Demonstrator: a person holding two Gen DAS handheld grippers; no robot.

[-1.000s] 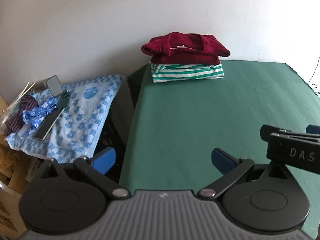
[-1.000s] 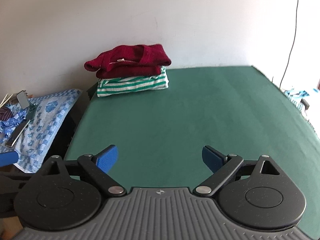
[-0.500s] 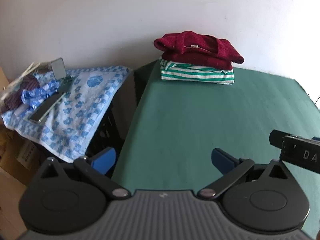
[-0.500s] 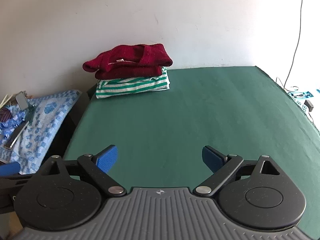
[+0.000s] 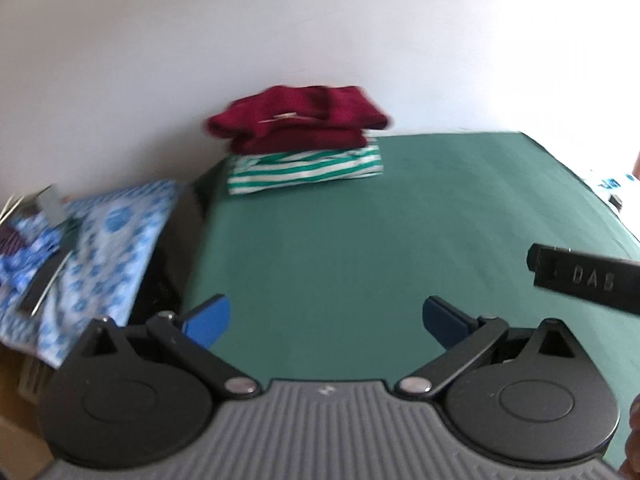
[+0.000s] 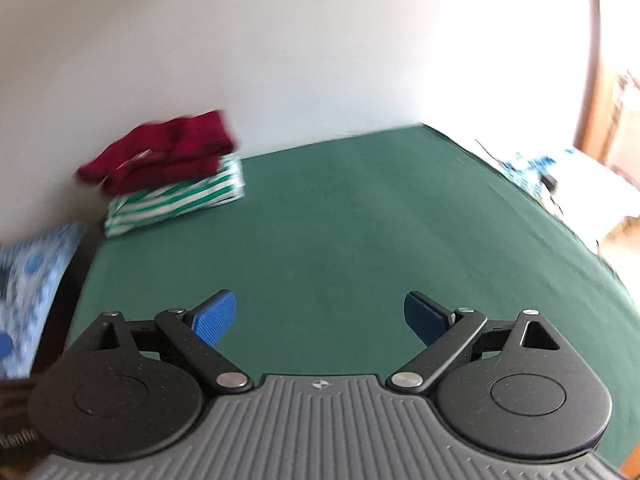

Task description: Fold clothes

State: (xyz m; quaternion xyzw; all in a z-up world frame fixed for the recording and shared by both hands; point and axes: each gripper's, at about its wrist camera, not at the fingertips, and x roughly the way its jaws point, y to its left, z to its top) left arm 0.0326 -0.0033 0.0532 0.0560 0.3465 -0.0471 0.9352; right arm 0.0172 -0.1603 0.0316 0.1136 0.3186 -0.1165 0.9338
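Folded clothes [image 5: 304, 148] stacked, well beyond left gripper [image 5: 326, 320], empty

Sweater [image 5: 298, 122] atop striped shirt [image 5: 304, 168] at table's [image 5: 360, 240] far-left corner; towel [image 5: 108, 240] further left.

Home — folded clothes [image 5: 298, 120], patterned towel [image 5: 108, 248]

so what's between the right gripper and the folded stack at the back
Nothing but bare green table cover. In the right wrist view, the stretch from the open right gripper to the maroon top on the striped shirt is clear.
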